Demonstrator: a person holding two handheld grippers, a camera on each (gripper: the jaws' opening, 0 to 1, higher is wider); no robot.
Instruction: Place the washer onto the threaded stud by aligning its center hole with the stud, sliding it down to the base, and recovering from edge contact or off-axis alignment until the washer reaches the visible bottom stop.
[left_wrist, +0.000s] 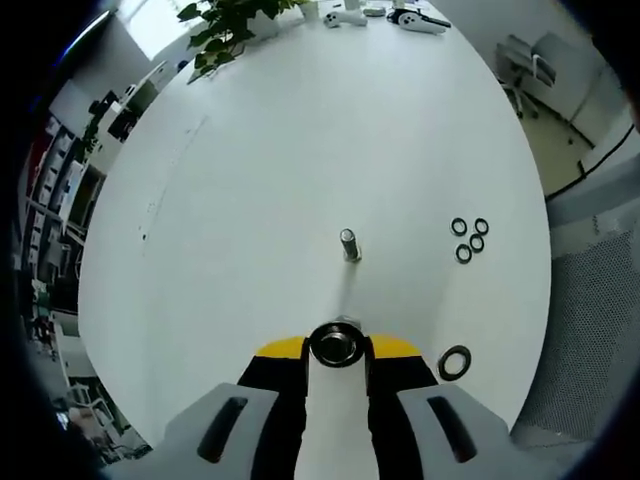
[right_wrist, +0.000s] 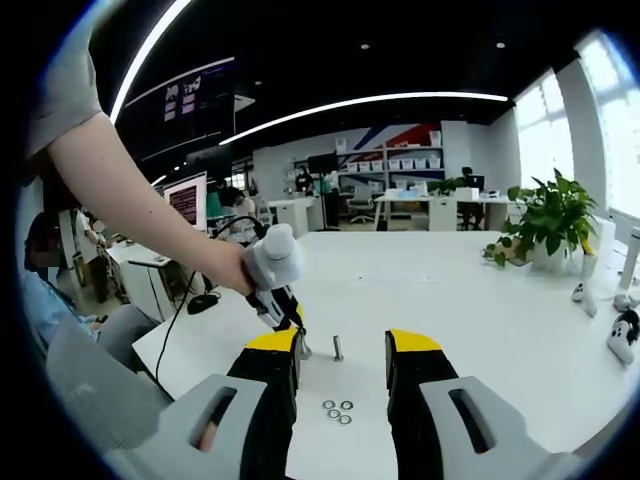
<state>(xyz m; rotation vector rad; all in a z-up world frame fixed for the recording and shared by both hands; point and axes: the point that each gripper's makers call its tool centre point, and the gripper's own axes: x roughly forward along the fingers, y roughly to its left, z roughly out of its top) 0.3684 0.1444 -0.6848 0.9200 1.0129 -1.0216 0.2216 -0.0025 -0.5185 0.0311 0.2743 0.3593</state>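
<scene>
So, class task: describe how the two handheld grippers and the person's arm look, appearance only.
Both the left gripper and the right gripper have light grey bodies with dark slots, black jaws and yellow tips. In the right gripper view, the left gripper has a light grey handle held by a hand; the arm is bare below a short grey sleeve.

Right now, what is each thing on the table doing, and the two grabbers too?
Left gripper: shut on a round metal piece.
Right gripper: open, holding nothing.
Stud: standing upright on the table, no washer on it.
Small washers: four, lying flat in a cluster.
Big washer: lying flat by itself.
</scene>
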